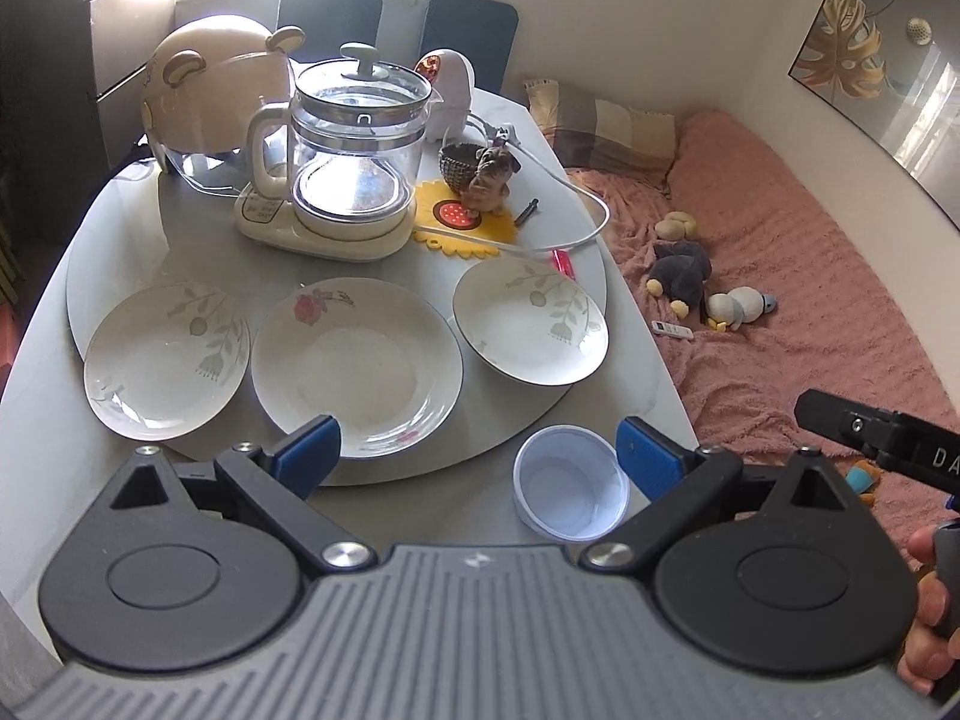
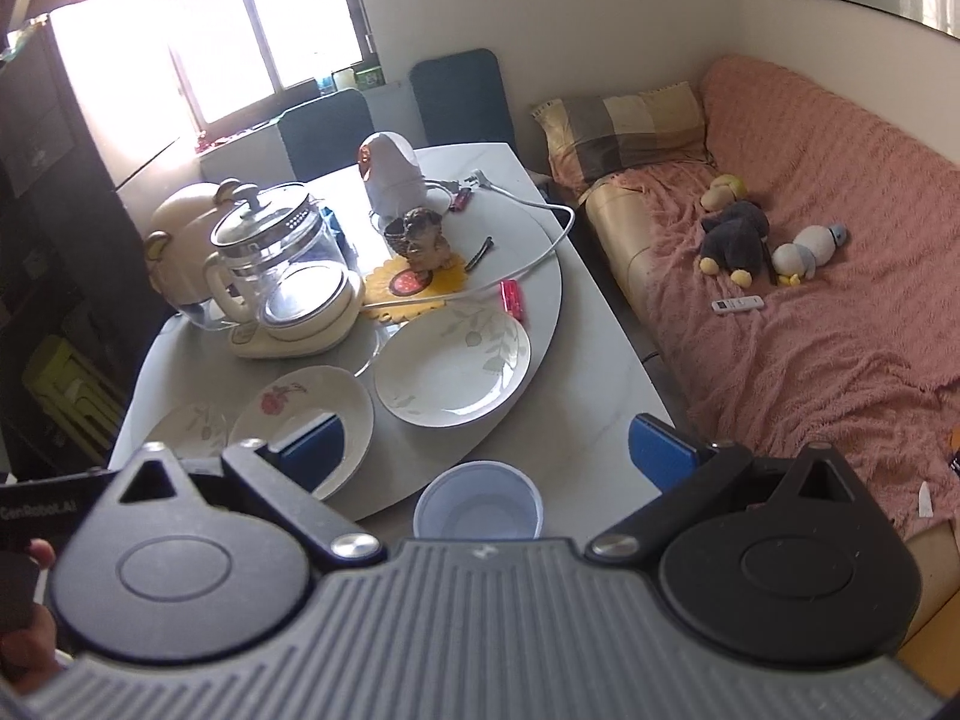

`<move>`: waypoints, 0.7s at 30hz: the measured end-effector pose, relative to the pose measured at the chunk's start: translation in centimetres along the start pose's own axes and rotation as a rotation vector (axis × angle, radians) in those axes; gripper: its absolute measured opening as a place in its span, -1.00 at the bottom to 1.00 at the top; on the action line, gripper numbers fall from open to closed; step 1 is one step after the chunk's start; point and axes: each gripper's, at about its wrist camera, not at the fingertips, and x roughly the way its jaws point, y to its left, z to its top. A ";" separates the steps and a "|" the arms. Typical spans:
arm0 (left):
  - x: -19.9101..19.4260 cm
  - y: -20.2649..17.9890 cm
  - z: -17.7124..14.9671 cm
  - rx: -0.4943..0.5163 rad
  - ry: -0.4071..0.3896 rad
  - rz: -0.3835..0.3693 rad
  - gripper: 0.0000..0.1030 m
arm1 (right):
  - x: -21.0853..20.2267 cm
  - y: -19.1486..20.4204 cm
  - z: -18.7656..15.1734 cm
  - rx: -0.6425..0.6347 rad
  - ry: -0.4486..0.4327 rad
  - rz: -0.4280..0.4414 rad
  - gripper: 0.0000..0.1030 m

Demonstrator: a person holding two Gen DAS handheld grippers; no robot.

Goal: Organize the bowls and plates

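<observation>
Three plates lie in a row on the round turntable (image 1: 528,414): a leaf-pattern plate (image 1: 165,360) at left, a rose-pattern plate (image 1: 357,363) in the middle, and a second leaf-pattern plate (image 1: 531,330) at right. A pale blue bowl (image 1: 570,492) stands on the table in front of the turntable. My left gripper (image 1: 480,453) is open above the table's near edge, empty, its left finger over the rose plate's rim. My right gripper (image 2: 489,453) is open and empty too, hovering above the bowl (image 2: 478,507), with the right-hand leaf plate (image 2: 453,369) ahead.
A glass kettle (image 1: 354,132) on its base, a cream helmet (image 1: 210,96), a white appliance (image 1: 450,87), a dog figurine (image 1: 489,177) on a yellow mat and a white cable (image 1: 582,192) crowd the turntable's back. A pink-covered sofa (image 1: 780,276) with soft toys lies right.
</observation>
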 end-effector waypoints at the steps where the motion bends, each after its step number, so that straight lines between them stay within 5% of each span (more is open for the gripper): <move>1: 0.2 0.3 0.1 -0.005 0.004 -0.009 0.94 | 0.2 0.2 0.0 0.000 0.003 -0.002 1.00; 10: 3.5 1.3 1.2 -0.009 0.054 -0.021 0.94 | 2.8 0.7 0.7 -0.001 0.032 -0.052 1.00; 18: 8.4 1.1 2.9 -0.026 0.102 0.036 0.94 | 6.9 -1.4 2.1 0.045 0.091 -0.006 1.00; 21: 10.6 0.9 4.3 -0.033 0.120 -0.004 0.94 | 8.8 -2.5 2.9 0.098 0.118 0.031 0.95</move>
